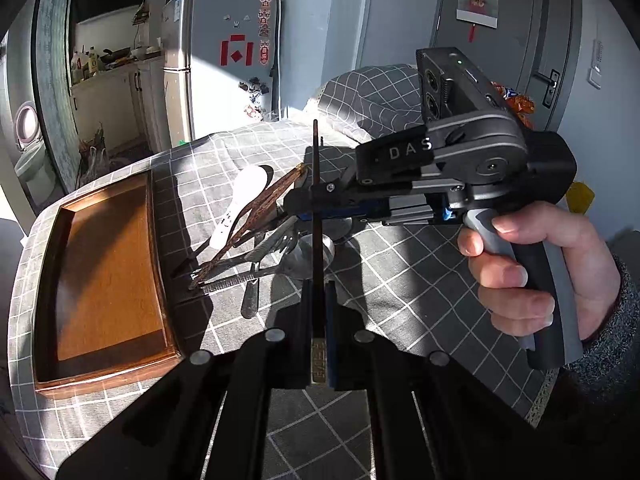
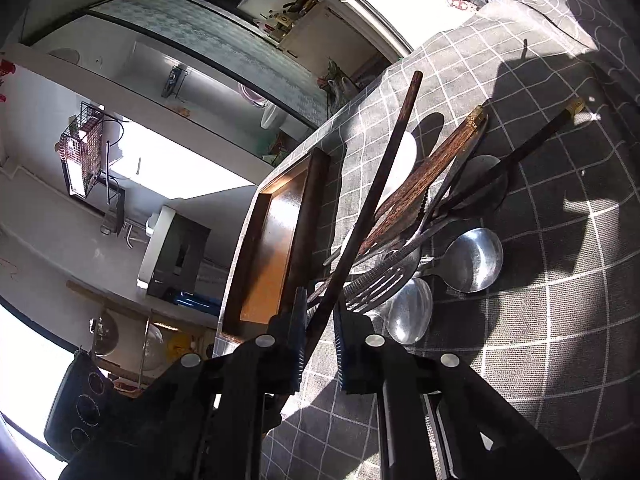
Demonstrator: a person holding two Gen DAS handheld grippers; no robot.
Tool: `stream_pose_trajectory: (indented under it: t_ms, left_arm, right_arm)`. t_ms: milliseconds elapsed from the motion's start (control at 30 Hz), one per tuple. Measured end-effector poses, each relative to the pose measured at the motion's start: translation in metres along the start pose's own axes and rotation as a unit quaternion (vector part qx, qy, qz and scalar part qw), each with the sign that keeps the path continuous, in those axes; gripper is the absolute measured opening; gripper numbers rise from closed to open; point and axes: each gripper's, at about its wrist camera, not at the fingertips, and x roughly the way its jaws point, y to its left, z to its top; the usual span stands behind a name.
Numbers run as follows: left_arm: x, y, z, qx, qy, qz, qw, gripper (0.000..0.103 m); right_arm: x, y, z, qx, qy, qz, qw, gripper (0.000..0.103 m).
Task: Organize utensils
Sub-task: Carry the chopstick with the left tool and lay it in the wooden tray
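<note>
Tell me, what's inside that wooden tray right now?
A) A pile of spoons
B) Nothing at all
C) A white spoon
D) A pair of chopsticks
B: the wooden tray shows only its bare brown bottom, while the white spoon, the metal spoons and the other utensils lie in a heap on the checked cloth beside it.

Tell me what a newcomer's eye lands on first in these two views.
First, the dark chopstick standing upright, pinched by both the left claw and the right claw at once. Next, the tangled pile of utensils on the checked cloth: metal spoons, a slotted turner, a white spoon and more chopsticks. Left of the pile sits the wooden tray, with nothing visible in it.
</note>
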Motion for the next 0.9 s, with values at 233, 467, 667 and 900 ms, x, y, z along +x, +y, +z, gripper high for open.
stream_pose_trajectory:
  t_ms: [233, 467, 667, 900]
  left_arm:
    - [-0.033, 0.076, -0.014, -0.077, -0.008, 0.090, 0.9929, 0.006]
    - [-0.026, 0.151, -0.030, -0.148, 0.014, 0.176, 0.9732, 0.007]
    - [-0.023, 0.183, -0.031, -0.178, 0.021, 0.200, 0.9632, 0.007]
    - [-0.013, 0.186, -0.033, -0.173, 0.038, 0.206, 0.9623, 0.007]
  right_arm:
    - [0.112, 0.070, 0.049, -0.052, 0.097, 0.003, 0.994, 0.013]
    - [0.231, 0.107, 0.065, -0.069, 0.170, -0.012, 0.983, 0.013]
    - [0.258, 0.117, 0.067, -0.068, 0.186, -0.013, 0.980, 0.048]
    - [0.167, 0.094, 0.064, -0.098, 0.138, -0.029, 0.985, 0.073]
